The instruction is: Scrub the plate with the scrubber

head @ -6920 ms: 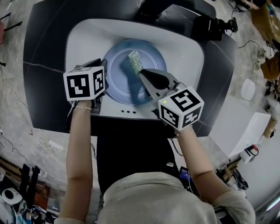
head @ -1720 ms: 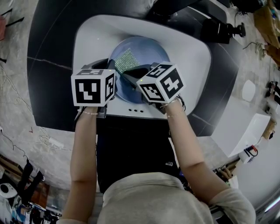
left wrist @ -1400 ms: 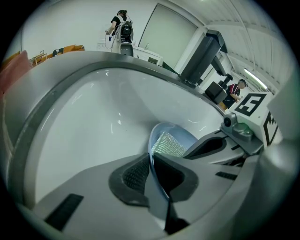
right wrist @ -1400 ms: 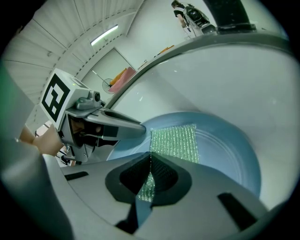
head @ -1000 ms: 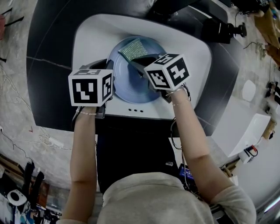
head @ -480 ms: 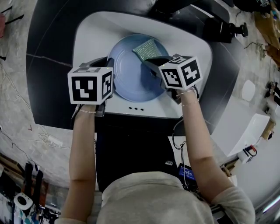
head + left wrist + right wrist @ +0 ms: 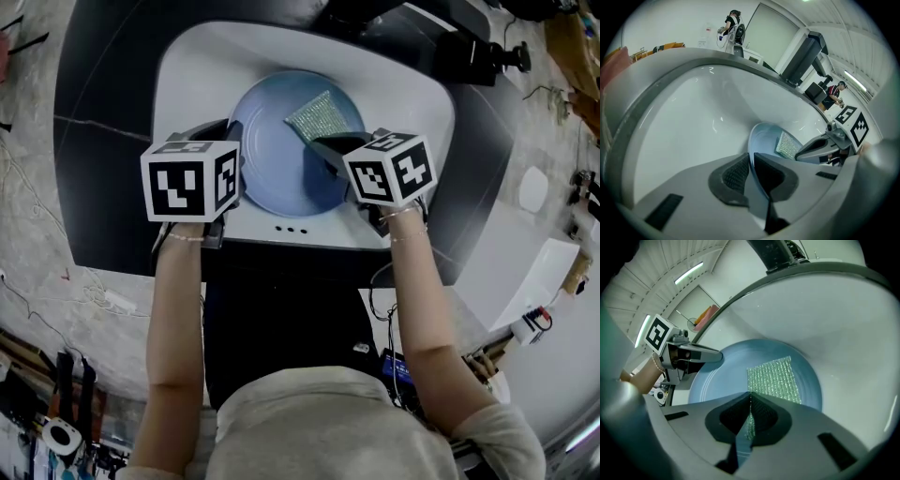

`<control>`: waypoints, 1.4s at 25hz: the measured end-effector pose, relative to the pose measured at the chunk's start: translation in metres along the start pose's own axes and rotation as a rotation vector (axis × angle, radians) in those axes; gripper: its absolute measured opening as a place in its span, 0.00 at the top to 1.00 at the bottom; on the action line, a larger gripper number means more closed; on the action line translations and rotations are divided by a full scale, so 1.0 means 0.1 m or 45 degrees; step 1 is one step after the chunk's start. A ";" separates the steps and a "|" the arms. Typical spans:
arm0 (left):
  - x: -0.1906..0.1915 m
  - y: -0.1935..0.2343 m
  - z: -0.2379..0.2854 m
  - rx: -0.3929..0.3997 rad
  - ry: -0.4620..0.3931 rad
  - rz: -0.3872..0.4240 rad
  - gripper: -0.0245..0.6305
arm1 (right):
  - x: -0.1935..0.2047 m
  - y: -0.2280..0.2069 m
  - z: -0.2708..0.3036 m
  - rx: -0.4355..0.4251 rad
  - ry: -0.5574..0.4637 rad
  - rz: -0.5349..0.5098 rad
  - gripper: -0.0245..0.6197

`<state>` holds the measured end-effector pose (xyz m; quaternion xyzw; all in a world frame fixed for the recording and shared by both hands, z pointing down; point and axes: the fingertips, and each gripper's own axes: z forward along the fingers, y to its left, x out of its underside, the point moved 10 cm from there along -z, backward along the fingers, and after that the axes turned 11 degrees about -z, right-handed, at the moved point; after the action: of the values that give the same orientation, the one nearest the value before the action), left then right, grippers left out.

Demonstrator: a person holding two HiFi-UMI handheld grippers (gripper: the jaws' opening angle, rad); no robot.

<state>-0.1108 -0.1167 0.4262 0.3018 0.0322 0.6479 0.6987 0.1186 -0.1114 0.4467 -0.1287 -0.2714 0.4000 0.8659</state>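
From the head view, a blue plate [image 7: 277, 155] lies in the white sink [image 7: 187, 75], which is set into a dark counter [image 7: 94, 141]. The left gripper [image 7: 232, 159] meets the plate at its left rim. The right gripper [image 7: 326, 145] reaches in over the plate's right half. A green mesh scrubber [image 7: 319, 114] spreads flat on the plate just beyond its tips. The scrubber's long axis runs out from the jaws toward the plate's far rim.

In the left gripper view, the left gripper [image 7: 751, 161] has its two jaws pinched on the plate's [image 7: 764, 136] rim, which passes edge-on between the pads. Farther along the plate sits the scrubber [image 7: 787, 145], with the right gripper [image 7: 820, 147] coming in from the right.

In the right gripper view, the right gripper [image 7: 750, 404] has its jaws closed on the near end of the scrubber [image 7: 773, 378]. The rest of the mesh fans away and slightly right, lying against the plate [image 7: 722, 376]. The left gripper [image 7: 701, 355] touches the plate's rim at the left.
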 end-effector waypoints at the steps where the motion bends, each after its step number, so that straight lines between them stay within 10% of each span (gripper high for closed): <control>1: 0.00 0.00 0.00 -0.002 0.001 0.003 0.91 | 0.02 0.02 0.00 -0.005 0.001 0.002 0.94; 35: -0.05 0.01 -0.01 0.007 0.004 0.011 0.91 | -0.29 0.59 0.29 -0.242 -0.057 0.000 0.94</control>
<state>-0.1126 -0.1210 0.4240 0.3029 0.0337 0.6511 0.6951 0.0495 -0.0956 0.4340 -0.2011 -0.3273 0.3751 0.8436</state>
